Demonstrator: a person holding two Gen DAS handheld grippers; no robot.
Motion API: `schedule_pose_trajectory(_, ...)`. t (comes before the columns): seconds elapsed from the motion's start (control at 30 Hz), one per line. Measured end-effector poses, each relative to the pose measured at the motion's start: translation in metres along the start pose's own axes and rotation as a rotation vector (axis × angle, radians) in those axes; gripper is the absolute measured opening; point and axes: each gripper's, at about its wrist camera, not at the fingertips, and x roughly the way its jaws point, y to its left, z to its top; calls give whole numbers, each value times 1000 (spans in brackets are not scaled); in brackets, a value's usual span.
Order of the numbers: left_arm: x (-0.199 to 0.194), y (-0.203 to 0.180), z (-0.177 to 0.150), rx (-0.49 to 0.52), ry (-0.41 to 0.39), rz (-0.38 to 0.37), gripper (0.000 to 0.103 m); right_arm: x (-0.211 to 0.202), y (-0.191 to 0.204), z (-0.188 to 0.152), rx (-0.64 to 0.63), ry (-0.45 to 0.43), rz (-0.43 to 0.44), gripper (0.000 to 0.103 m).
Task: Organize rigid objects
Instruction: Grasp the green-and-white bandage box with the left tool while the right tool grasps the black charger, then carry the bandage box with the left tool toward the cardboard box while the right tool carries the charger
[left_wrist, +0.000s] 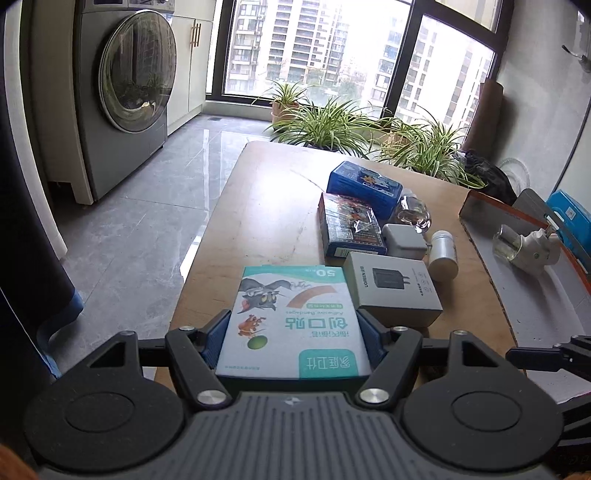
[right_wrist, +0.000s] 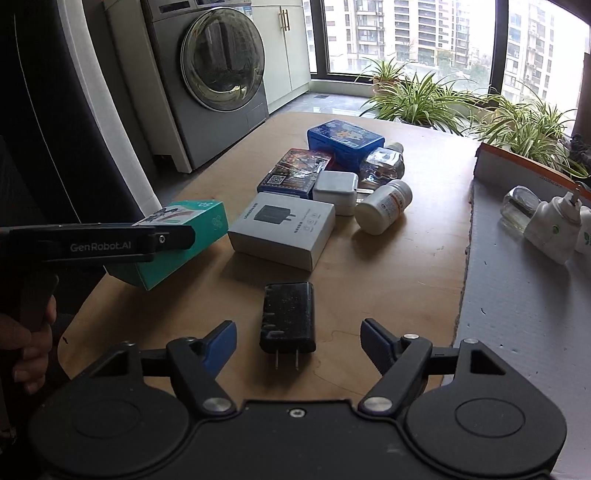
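Note:
My left gripper (left_wrist: 293, 326) is shut on a teal and white adhesive bandage box (left_wrist: 291, 306), its blue pads pressed against the two long sides. In the right wrist view the bandage box (right_wrist: 192, 236) hangs tilted above the table's left edge in the left gripper (right_wrist: 162, 240). My right gripper (right_wrist: 297, 330) stands open low over the wooden table (right_wrist: 406, 266). A black plug charger (right_wrist: 288, 317) lies between its fingers with its prongs towards me. The blue pads (right_wrist: 221, 339) stay apart from the charger.
A cluster sits mid-table: grey charger box (right_wrist: 282, 229), white adapter (right_wrist: 336, 190), white pill bottle (right_wrist: 384, 206), dark card box (right_wrist: 295, 171), blue tin (right_wrist: 345, 138), clear glass bottle (right_wrist: 382, 164). At the right, a white foam board (right_wrist: 517, 314) holds a plug-in device (right_wrist: 550, 225). A hand (right_wrist: 26, 343) grips the left handle.

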Motion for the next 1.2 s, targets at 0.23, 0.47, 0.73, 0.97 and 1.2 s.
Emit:
schedule_pose_trajectory(0.23,-16,-6,-9,-21,-27,31,72,24,1,6,-16,27,-20,52)
schedule_pose_trajectory(0.47,-23,-17,-9,-24,-51,28,72,10,-6,6,9,-11,-36,44)
schedule_pose_trajectory(0.73,-19,-30,-15,13,-28,12,57,-17,-21,3,44,-56,-41,44)
schedule_pose_trajectory(0.97,-5,-33,-25,26,17,36,86,-23,-27,-2,56,-55,-31,29)
schedule_pose_trajectory(1.2,12,-43,-38,94,67,63,95,-15,-29,-7,53,-36,-19,38)
